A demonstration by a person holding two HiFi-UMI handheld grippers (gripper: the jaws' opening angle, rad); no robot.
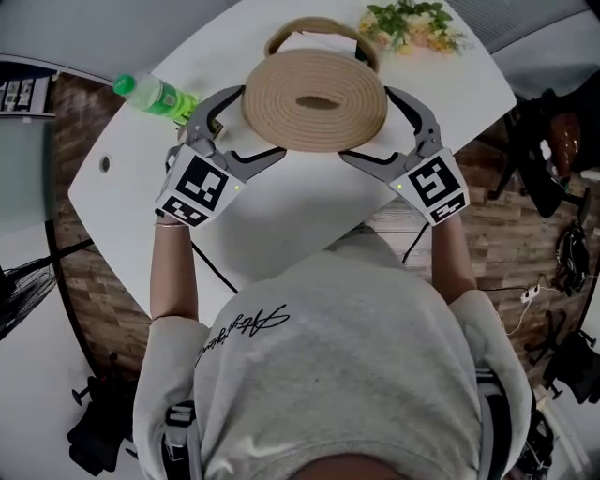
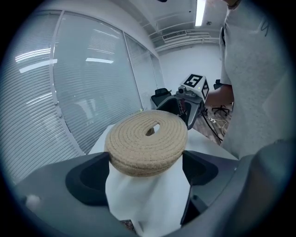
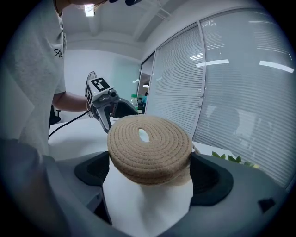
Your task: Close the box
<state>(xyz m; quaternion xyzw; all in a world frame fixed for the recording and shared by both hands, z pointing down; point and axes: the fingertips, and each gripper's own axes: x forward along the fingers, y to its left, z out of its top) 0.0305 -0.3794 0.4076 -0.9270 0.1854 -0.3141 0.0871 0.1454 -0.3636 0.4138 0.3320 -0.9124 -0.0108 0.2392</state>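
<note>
A round coiled-rope lid with a slot in its middle hangs above the white table, tilted a little. Left gripper clasps its left rim and right gripper its right rim, jaws wide and pressed to the edge. The left gripper view has the lid filling the gap between the jaws, as does the right gripper view. Behind the lid shows the rim of the woven box, mostly hidden. A strip of its wall peeks from under the lid.
A green plastic bottle lies on the table at the far left. A bunch of flowers sits at the far right corner. The table's front edge runs just before the person's body. Chairs and cables stand on the floor to the right.
</note>
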